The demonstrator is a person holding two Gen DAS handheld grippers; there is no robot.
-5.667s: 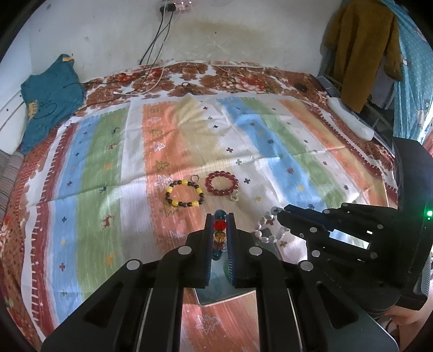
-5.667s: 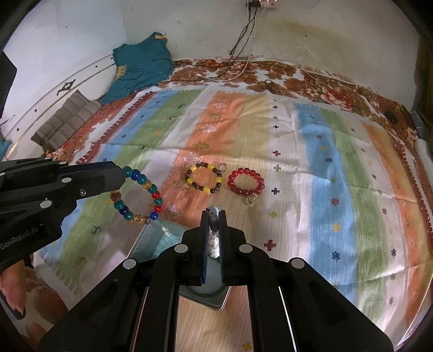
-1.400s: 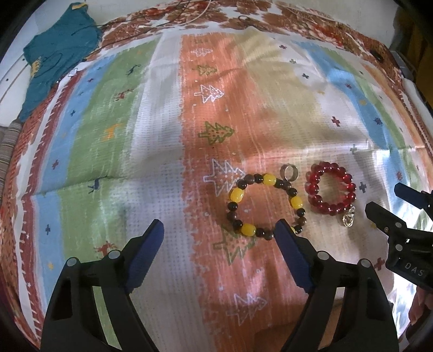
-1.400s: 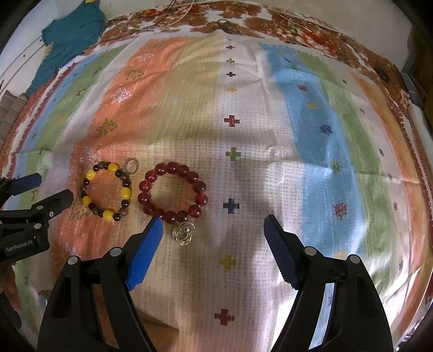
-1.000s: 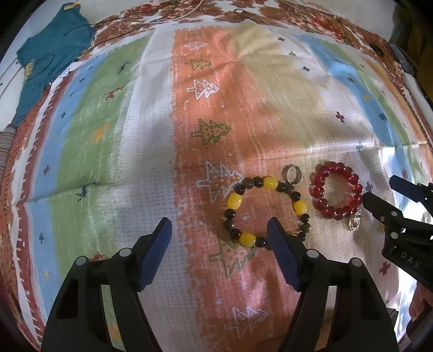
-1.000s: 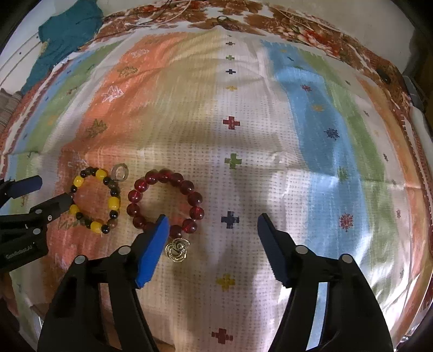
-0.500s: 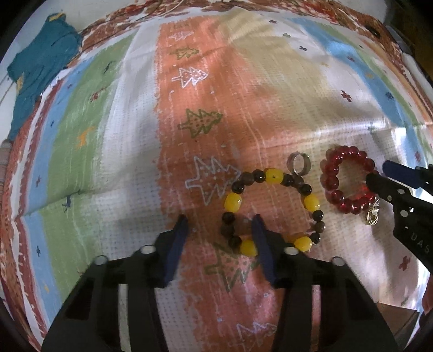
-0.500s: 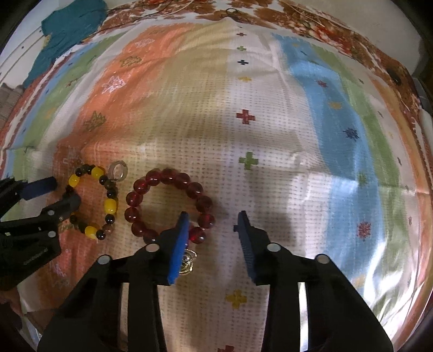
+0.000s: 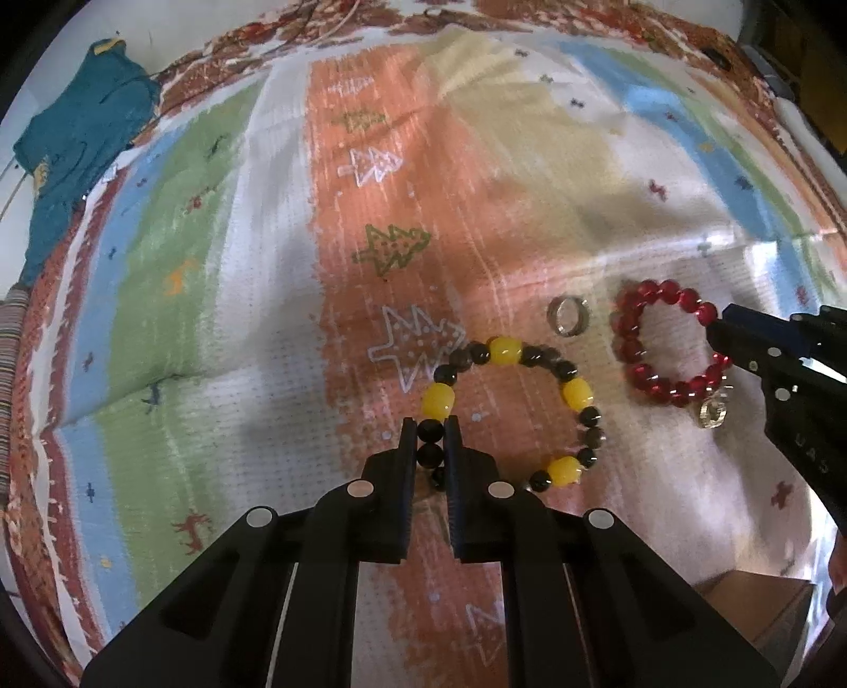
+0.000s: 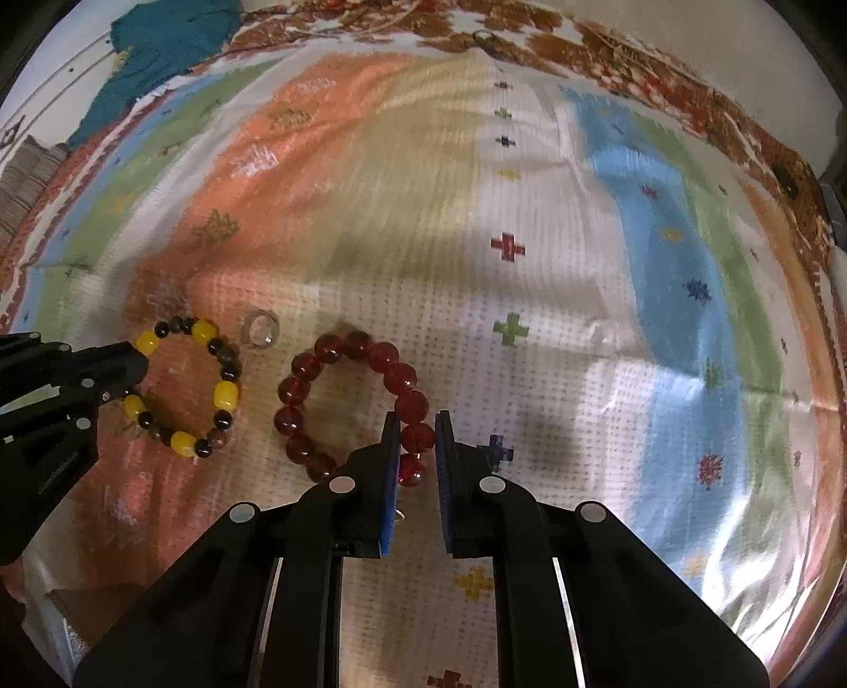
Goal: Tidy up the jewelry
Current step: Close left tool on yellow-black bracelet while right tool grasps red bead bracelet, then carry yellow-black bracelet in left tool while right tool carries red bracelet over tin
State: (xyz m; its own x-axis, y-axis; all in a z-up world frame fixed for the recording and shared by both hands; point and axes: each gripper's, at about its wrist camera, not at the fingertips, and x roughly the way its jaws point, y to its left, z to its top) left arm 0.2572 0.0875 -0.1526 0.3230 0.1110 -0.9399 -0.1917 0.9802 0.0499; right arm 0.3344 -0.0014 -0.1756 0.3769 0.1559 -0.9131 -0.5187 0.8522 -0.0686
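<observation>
A bracelet of yellow and dark beads (image 9: 505,350) (image 10: 225,394) lies on the striped cloth (image 9: 370,238). My left gripper (image 9: 430,423) (image 10: 140,365) is shut on two dark beads at its left side. To the right lies a red bead bracelet (image 9: 630,346) (image 10: 325,346) with a gold charm (image 9: 712,413). My right gripper (image 10: 416,418) (image 9: 714,328) has its jaws closing, and the pads press a red bead on the bracelet's right side. A small silver ring (image 9: 582,320) (image 10: 249,323) sits loose between the bracelets' far edges.
A teal garment (image 9: 74,148) (image 10: 164,32) lies at the far left of the bed. A grey striped cushion (image 10: 21,174) is at the left edge. A brown surface (image 9: 751,598) shows past the cloth's near edge.
Both grippers' jaws went from wide open to closed, the left on the yellow and dark bracelet, the right on the red one. The bracelets held several seconds ago are out of view.
</observation>
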